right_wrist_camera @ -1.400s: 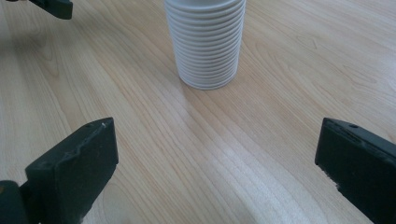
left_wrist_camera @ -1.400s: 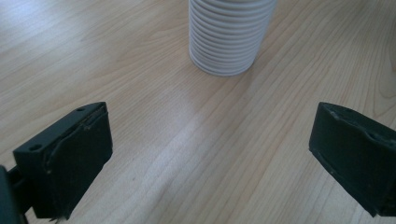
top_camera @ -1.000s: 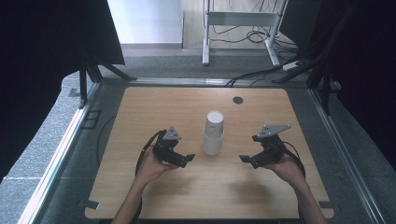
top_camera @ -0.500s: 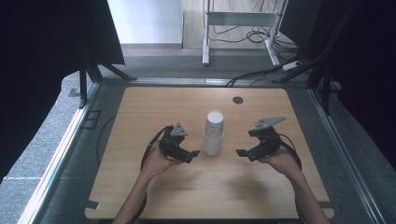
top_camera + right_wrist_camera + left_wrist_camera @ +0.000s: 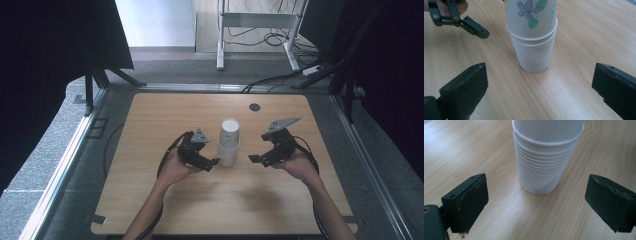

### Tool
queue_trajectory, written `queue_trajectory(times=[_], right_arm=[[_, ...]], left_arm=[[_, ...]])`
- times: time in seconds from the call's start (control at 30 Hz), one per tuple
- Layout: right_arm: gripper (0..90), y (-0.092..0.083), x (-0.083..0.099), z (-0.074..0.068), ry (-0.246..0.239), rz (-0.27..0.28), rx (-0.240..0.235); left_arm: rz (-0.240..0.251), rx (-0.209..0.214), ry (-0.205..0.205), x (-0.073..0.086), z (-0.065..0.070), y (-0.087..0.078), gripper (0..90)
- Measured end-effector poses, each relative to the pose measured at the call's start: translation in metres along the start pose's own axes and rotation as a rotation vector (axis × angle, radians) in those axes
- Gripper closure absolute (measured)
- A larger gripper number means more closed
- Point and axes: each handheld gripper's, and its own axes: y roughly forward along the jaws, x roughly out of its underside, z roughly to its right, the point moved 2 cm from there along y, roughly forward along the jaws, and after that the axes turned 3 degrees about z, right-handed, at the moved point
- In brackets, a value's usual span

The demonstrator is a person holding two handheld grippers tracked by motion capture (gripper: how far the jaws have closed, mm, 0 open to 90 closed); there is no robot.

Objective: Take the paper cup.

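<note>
Cup stack (image 5: 229, 142) stands between left gripper (image 5: 210, 162) and right gripper (image 5: 256, 159)

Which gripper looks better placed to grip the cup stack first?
Probably the left gripper: in the high view its tips sit right beside the base of the cup stack, jaws open. The right gripper, also open, stands farther off across bare table.

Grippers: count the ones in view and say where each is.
2. The left gripper sits left of the stack of paper cups, the right gripper sits right of it; both are open, neither touching the stack.
</note>
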Motion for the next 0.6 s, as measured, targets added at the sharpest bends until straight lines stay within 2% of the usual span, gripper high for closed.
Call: queue_trajectory(times=[0.6], right_arm=[[8.7, 0.012, -0.026, 0.001, -0.029, -0.042, -0.024]], left_arm=[[0.010, 0.021, 0.030, -0.016, 0.002, 0.016, 7.4]])
